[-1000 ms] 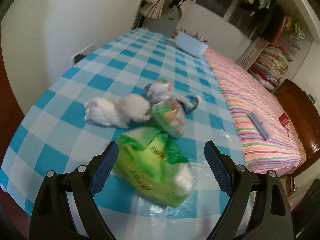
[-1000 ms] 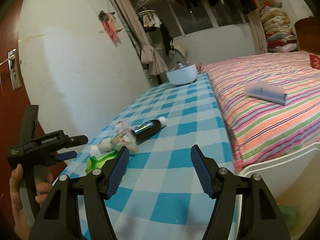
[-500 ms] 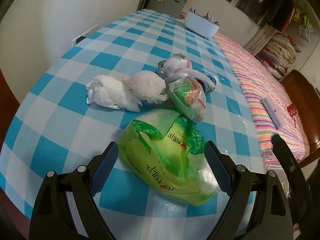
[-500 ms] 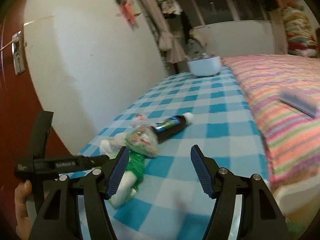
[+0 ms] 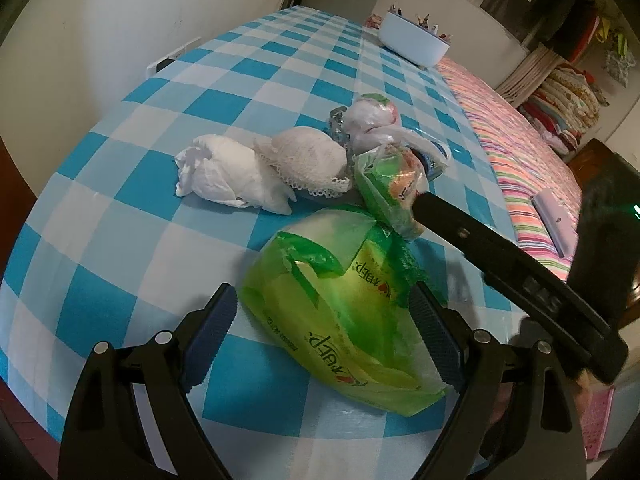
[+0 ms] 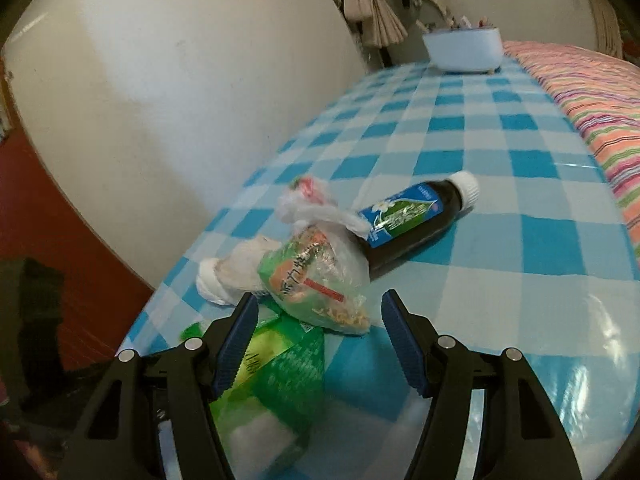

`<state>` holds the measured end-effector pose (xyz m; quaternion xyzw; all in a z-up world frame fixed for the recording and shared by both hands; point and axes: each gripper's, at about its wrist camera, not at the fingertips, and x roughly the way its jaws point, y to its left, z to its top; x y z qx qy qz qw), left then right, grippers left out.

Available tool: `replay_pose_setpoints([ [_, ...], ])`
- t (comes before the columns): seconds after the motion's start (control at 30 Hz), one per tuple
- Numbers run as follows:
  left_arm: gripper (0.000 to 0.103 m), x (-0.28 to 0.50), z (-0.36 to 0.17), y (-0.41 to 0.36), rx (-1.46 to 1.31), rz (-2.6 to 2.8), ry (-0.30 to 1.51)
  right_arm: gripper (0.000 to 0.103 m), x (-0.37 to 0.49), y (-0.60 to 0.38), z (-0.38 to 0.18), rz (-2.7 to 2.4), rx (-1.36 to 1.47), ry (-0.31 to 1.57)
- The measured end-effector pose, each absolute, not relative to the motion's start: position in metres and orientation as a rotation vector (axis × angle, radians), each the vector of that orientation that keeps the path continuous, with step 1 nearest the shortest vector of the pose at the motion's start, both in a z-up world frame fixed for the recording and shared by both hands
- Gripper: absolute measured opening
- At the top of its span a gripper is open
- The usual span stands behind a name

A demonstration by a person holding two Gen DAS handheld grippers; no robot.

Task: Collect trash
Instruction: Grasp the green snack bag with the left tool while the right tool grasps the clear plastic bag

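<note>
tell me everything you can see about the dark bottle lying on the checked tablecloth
The dark bottle lies on its side on the blue-and-white checked tablecloth, white screw cap on and pointing away toward the bed side. Its body looks like dark brown plastic or glass, which one cannot be told, wrapped in a blue and green label with a white flower. Its base end is tucked under a knotted clear plastic bag and beside the snack packet. In the left wrist view it is almost wholly hidden behind that trash.

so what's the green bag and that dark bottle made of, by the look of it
Green bag: thin plastic film, probably; translucent, glossy, crumpled, with printed lettering and a paler mass showing through it. Dark bottle: brown glass or plastic, the look leaves it open; shiny body, blue and green printed label, white ribbed cap that looks like plastic.
</note>
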<state>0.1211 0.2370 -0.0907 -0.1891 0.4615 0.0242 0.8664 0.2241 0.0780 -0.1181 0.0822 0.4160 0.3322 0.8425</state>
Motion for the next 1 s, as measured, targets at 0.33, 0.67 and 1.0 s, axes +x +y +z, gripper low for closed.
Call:
replay_pose_setpoints([
  [0.33,0.086,0.120,-0.092,0.242,-0.403,0.060,0.971,0.053,0.250,0.095,-0.133,0.758,0.187,0.952],
  [0.67,0.086,0.123,-0.096,0.243,-0.409,0.073,0.978,0.043,0.232,0.067,-0.104,0.810,0.270,0.836],
  [1.0,0.078,0.128,-0.098,0.237,-0.364,0.103,0.965,0.044,0.226,0.015,-0.084,0.813,0.485,0.780],
])
